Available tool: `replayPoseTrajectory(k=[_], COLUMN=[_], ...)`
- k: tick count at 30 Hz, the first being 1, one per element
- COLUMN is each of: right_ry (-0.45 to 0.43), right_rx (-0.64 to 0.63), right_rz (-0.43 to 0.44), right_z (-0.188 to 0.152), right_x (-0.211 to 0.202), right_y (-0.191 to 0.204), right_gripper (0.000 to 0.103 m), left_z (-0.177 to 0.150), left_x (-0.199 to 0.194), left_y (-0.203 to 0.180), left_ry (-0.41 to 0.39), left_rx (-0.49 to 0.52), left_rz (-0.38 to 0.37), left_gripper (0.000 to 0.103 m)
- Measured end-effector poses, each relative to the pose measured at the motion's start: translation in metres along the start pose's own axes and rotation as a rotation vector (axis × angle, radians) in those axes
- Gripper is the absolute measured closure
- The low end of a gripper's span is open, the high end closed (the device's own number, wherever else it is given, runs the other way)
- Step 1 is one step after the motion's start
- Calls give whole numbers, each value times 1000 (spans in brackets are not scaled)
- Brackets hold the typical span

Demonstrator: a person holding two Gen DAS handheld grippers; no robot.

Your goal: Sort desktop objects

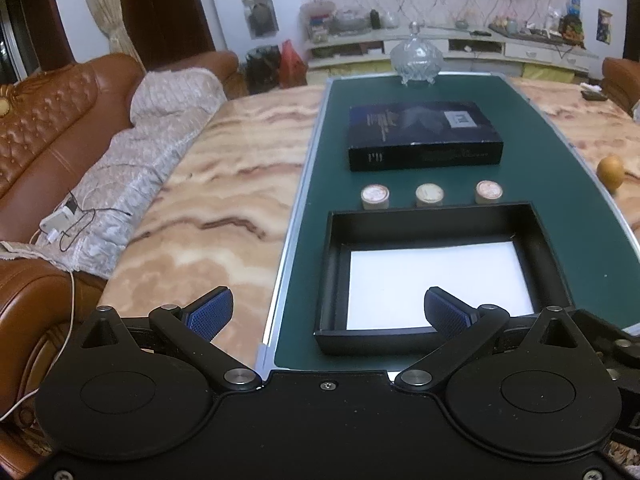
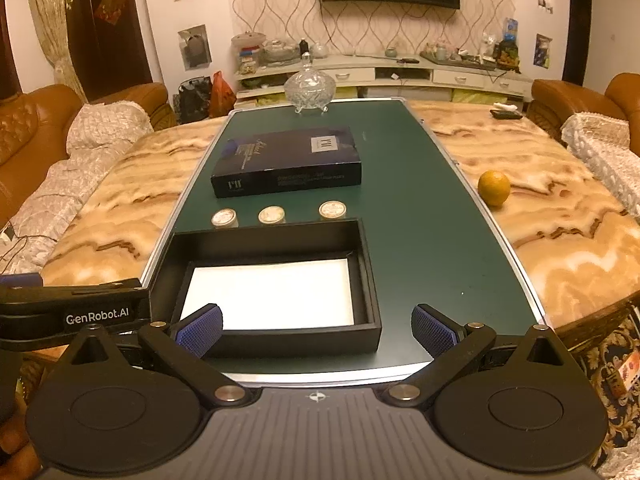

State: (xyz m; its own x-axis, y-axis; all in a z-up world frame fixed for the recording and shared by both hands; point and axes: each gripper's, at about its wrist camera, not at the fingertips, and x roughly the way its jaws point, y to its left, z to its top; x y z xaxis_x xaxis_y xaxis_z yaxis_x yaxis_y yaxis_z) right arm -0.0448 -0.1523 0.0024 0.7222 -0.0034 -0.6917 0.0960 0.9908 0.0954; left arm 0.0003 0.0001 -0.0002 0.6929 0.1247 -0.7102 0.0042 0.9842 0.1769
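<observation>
Both the left hand-held gripper (image 1: 326, 314) and the right hand-held gripper (image 2: 316, 330) hang over the near edge of the tabletop (image 2: 532, 248) with jaws spread wide and nothing between them. The black tray (image 2: 374, 276) on the green mat (image 2: 420, 220) holds only a white sheet (image 2: 272, 292); three small round tins (image 2: 271, 215) stand in a row just beyond its far wall, before the dark box (image 2: 286, 164). The scene fits either tins awaiting the tray or tins already set out in order, so the step in hand cannot be settled.

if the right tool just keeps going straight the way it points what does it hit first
Most likely the near wall of the open black tray, which sits straight ahead of the open right tool. If it passes above the rim, the three small round tins come next; height is unclear.
</observation>
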Motion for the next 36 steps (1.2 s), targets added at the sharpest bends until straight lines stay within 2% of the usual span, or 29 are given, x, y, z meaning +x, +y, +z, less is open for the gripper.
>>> replayPoseTrajectory(k=[3,5,8,11,17,36], right_ry=[-3,-5,-2,16,11,19], right_rx=[-15,-25,-32,-15,-19,-78], right_rz=[-9,-16,-17,7,14,-27], right_z=[-1,-2,-3,-3,-2,2], right_x=[-4,-6,-10,-15,-21,-13], right_y=[4,7,9,6,6,14], right_gripper=[0,0,0,0,0,0], left_z=[0,-1,-12,-10,-11,-11], left_x=[1,-5,-23,-25,-31,-25], left_y=[3,16,10,7,11,18], left_ry=[8,-17,-39,-2,8,31], left_rx=[-23,-56,-39,-24,-35,-48], left_rz=[-21,-50,-22,-12,-17,-30], left_gripper=[0,0,0,0,0,0])
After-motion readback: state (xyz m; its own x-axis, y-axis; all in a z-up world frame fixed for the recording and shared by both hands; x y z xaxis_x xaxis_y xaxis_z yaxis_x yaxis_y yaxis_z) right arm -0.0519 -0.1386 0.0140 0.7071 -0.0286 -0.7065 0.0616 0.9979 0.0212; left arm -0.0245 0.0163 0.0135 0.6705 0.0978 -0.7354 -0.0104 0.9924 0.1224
